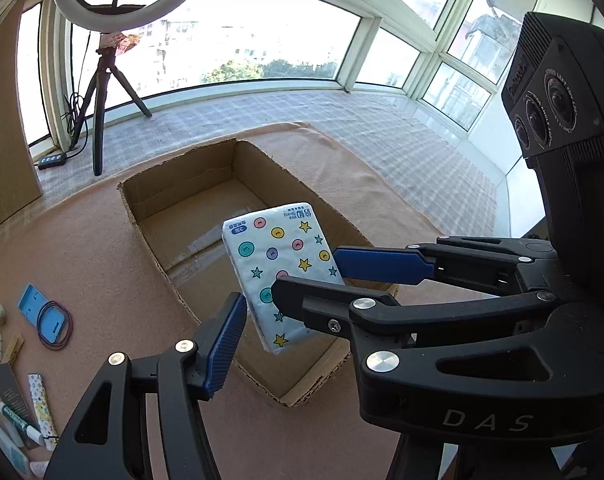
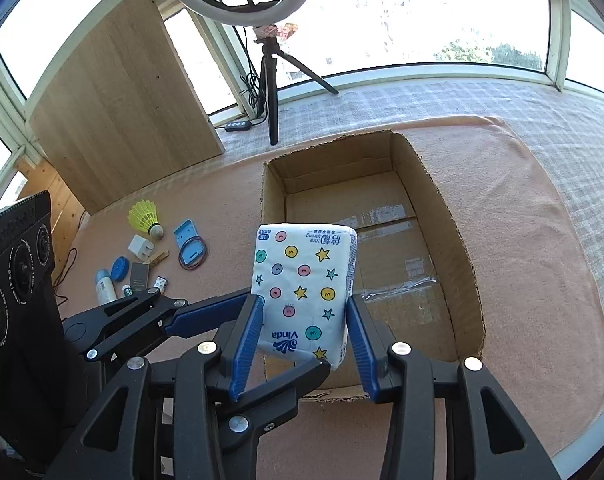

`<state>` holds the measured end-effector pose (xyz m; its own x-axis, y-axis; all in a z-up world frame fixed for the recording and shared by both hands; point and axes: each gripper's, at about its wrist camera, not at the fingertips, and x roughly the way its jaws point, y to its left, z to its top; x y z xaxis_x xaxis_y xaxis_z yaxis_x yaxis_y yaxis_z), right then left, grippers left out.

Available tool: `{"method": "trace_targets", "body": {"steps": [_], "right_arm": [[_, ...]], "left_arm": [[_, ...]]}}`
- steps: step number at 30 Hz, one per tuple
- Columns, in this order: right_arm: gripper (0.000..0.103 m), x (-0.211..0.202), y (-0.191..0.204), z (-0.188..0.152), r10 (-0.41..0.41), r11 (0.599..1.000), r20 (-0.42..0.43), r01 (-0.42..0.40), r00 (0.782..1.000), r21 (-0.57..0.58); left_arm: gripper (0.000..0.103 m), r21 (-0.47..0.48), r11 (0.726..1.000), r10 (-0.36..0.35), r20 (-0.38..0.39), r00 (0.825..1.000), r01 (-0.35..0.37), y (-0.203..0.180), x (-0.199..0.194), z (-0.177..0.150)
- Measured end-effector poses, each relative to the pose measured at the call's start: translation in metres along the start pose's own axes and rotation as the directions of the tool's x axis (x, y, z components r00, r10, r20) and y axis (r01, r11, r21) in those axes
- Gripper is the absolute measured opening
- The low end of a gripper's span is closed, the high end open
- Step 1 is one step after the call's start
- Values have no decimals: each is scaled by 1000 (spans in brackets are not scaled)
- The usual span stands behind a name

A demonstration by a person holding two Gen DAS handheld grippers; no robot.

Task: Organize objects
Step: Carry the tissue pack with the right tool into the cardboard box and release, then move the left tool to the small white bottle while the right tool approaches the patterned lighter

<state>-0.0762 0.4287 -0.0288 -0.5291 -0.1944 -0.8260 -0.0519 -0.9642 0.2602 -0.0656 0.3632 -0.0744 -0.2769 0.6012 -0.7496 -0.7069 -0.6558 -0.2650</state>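
Note:
A white tissue pack [image 2: 302,284] with coloured dots and stars is held between the blue pads of my right gripper [image 2: 302,320], above the near end of an open cardboard box [image 2: 458,236]. In the left wrist view the pack [image 1: 278,268] hangs over the box [image 1: 150,216], gripped by the right gripper [image 1: 306,280] that reaches in from the right. My left gripper [image 1: 282,308] is open; its one visible blue pad [image 1: 224,344] sits just left of the pack. It also shows at the left of the right wrist view [image 2: 206,316].
Small items lie on the pink cloth left of the box: a yellow shuttlecock [image 2: 144,216], a white charger [image 2: 141,247], a blue holder with a rubber band [image 2: 190,250], a clothespin, tubes and a blue lid. A ring light tripod [image 2: 272,92] and a wooden board [image 2: 118,104] stand behind.

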Motion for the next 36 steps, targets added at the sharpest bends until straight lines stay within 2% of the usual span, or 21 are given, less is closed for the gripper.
{"method": "trace_targets", "body": {"steps": [2,4,14,20,24,28,32,36], "right_arm": [[68,-3,-5,1,-49,999,18,49,999,10],[75,-7,-10,2,-77,997,49,76,996,29],[76,-9,-11,4,-118,993,67,116,991,27],[76,-5,8,4,-77,997,90,78,993,-9],[76,4,34,5,-48,996,109,56,993,-73],[76,21,64,8,-14,992,90,25,996,-122],[76,48,91,13,23,989,33,-18,999,-145],[76,76,116,16,61,985,-42,-67,997,-160]], "left_arm": [[91,-4,999,38,-9,999,-38,2,3,1],[91,-20,999,46,-18,999,-47,6,4,0],[91,-67,992,109,-23,994,-111,38,-12,-10],[91,-115,977,176,-49,983,-180,73,-31,-28],[91,-192,949,241,-74,968,-251,114,-49,-46],[91,-267,906,314,-99,944,-329,159,-71,-66],[91,-316,856,387,-131,913,-408,199,-90,-86],[91,-376,813,412,-168,895,-445,237,-104,-105]]}}
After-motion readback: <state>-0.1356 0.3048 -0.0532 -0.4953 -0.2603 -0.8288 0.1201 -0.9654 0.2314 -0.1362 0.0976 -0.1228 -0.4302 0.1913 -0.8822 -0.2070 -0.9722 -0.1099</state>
